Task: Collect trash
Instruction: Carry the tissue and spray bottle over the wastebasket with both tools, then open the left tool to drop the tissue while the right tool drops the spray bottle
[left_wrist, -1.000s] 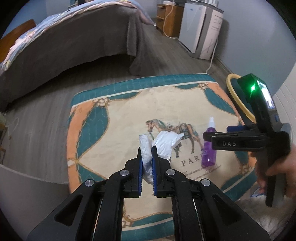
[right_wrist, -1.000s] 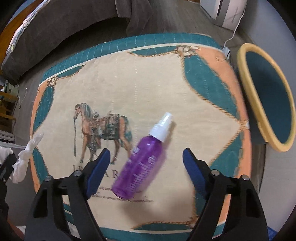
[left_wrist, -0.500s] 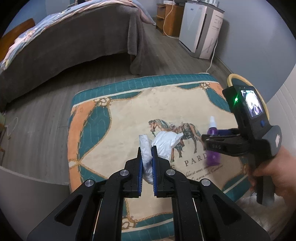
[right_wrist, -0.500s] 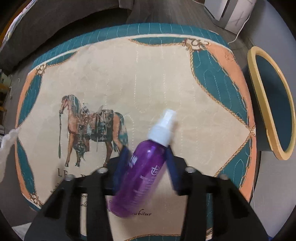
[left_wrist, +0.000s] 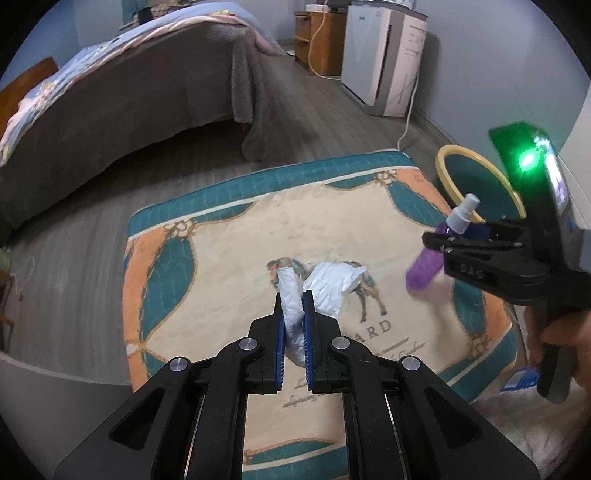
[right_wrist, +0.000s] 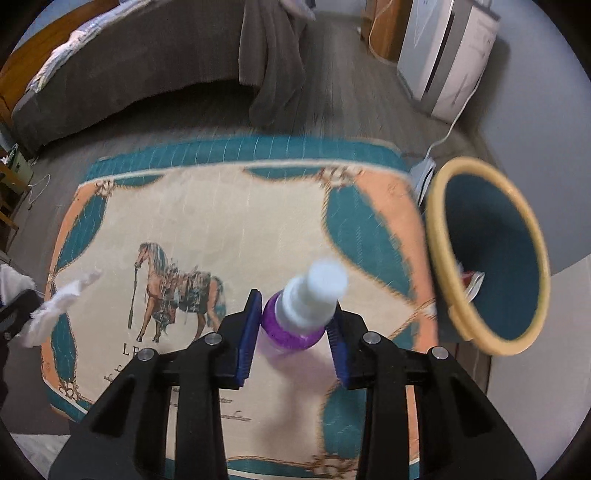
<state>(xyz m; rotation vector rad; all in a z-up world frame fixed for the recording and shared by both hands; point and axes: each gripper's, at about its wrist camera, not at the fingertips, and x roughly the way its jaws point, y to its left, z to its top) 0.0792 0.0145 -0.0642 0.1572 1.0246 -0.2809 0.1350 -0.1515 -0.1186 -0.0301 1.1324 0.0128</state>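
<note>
- Left claw (left_wrist: 294, 314): pads pressed together on a crumpled white tissue (left_wrist: 325, 284). The wad sits between the blue pads and fans out past the tips; a twisted tail sticks up on the left side of the pinch. It hangs clear above the horse-print mat (left_wrist: 229, 236).
- Right claw (right_wrist: 295, 328): jaws closing the last bit on a purple spray bottle (right_wrist: 295, 325), pads already bearing on both sides of its shoulder. White nozzle points away from the claw. In the left wrist view the bottle's body hangs down and to the left of the pinch, clear of the mat.
- Bottle looks: translucent purple plastic, white pump top, rigid and smooth. Judgement: gripped high near the neck, it may swing or slip if tilted fast.
- Tissue looks: soft, creased, very light; should drop freely once the pads part.
- Step in hand, my reading: both items are picked up and off the mat; the carry to the bin is under way.
- Bin (right_wrist: 491, 258): teal inside, yellow rim, just right of and beyond the right claw, at the mat's far right corner. Something red and white lies at its bottom.
- Next move calls for: bring the right claw over the rim, mouth clear below, then part the jaws. The left claw has farther to go, across the mat.
- Farther off: grey-covered bed (left_wrist: 129, 103) and a white appliance (left_wrist: 380, 55) by the wall; not involved.
</note>
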